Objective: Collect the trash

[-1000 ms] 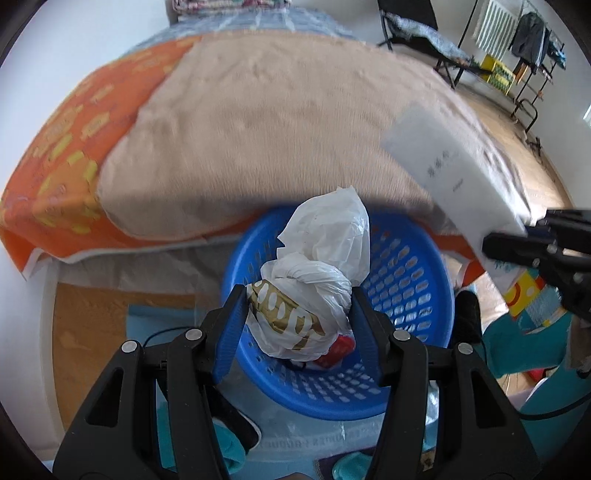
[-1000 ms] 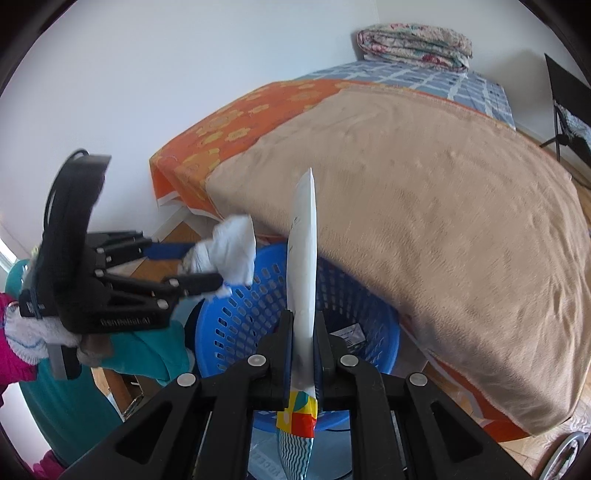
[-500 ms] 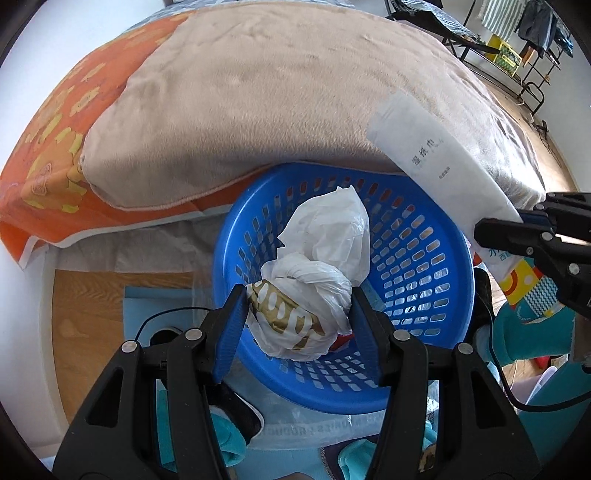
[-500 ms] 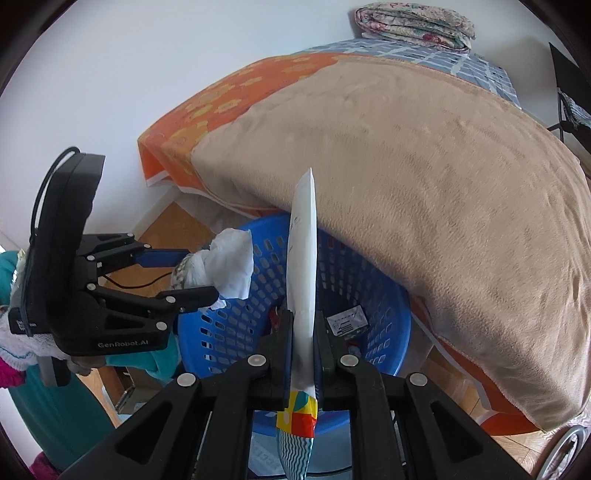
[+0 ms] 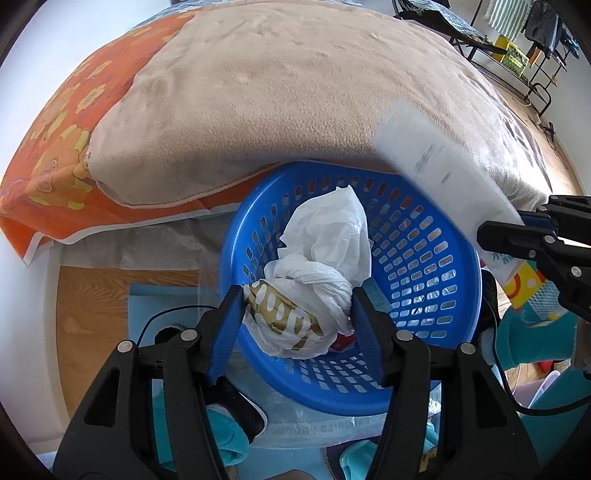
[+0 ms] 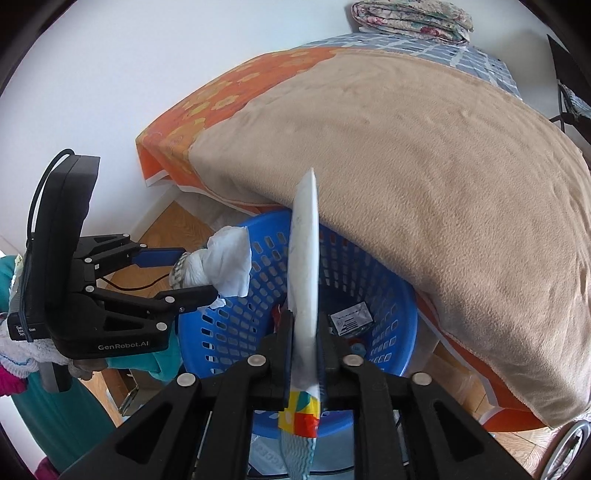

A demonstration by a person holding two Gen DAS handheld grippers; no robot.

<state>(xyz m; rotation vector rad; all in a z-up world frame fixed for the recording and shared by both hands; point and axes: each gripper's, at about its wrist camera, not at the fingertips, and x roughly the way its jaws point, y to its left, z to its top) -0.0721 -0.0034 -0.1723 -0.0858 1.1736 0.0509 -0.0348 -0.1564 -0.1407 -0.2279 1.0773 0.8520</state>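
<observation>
we count one blue basket beside one bed. we see two grippers: the left gripper and the right gripper. we count two pieces of trash in hand: one knotted white bag and one flat white packet. one small labelled packet lies in the basket. one folded quilt sits far back.

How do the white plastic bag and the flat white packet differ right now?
The white plastic bag is crumpled and bulky; the flat packet is thin and stiff-looking. The left gripper clamps the bag; the right gripper's jaws are opening around the packet. Both hang over the blue basket.
</observation>
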